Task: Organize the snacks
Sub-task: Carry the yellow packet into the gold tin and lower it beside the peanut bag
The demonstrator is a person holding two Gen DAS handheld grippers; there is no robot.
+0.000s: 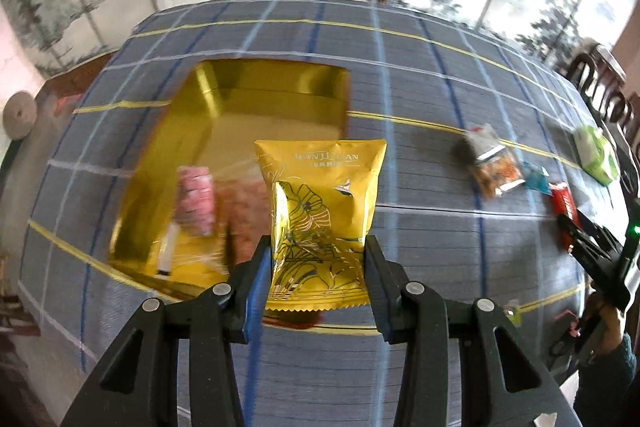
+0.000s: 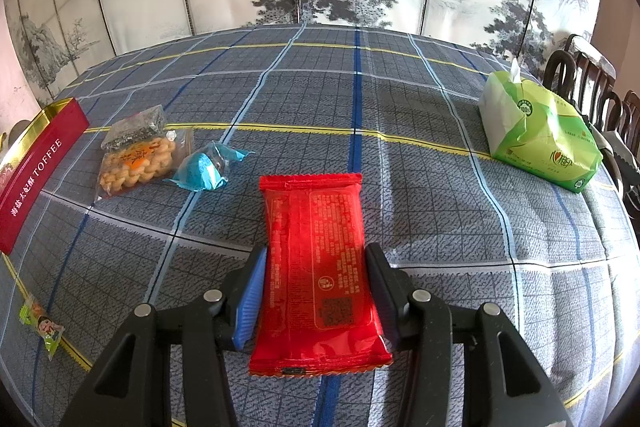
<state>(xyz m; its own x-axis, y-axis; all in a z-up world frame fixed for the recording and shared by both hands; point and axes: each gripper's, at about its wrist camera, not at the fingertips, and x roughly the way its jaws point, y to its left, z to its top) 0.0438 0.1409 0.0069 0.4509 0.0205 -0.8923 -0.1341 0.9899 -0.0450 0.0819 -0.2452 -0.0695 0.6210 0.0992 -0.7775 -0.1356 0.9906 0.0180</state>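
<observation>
My left gripper (image 1: 316, 251) is shut on a gold snack packet (image 1: 320, 211) and holds it above the table beside the open gold tin (image 1: 180, 163), which holds a pink packet (image 1: 196, 199). My right gripper (image 2: 316, 263) has its fingers on either side of a red snack packet (image 2: 316, 267) that lies on the tablecloth; the pads touch its edges. The right gripper also shows in the left wrist view (image 1: 592, 251). The tin's red side (image 2: 36, 179) shows at the left of the right wrist view.
On the plaid tablecloth (image 2: 400, 115) lie a twisted-cracker packet (image 2: 136, 155), a blue wrapped sweet (image 2: 204, 169), a small green candy (image 2: 40, 327) and a green tissue pack (image 2: 540, 131). Dark chairs (image 2: 592, 83) stand at the right. A painted screen stands behind.
</observation>
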